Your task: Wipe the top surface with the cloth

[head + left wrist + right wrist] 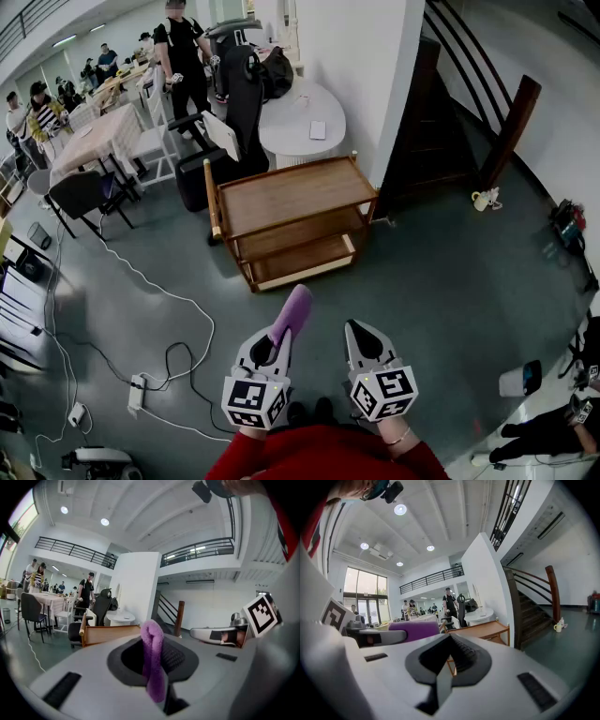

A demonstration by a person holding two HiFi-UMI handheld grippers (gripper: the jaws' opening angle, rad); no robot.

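A three-shelf wooden cart (291,192) stands on the grey-green floor ahead of me, and its top board looks bare. My left gripper (278,336) is shut on a purple cloth (292,312), which sticks out past the tips toward the cart. In the left gripper view the cloth (153,660) hangs folded between the jaws, with the cart (110,633) beyond it. Beside the left one, my right gripper (354,326) is shut with nothing in it. In the right gripper view its tips (451,639) meet in front of the cart (483,630). Both grippers are well short of the cart.
Behind the cart are a white round table (305,117), a black office chair (246,94) and a white pillar. A person (183,56) stands at the back; others sit at tables on the far left. Cables and a power strip (138,394) lie on the floor to my left. A dark staircase (469,103) rises on the right.
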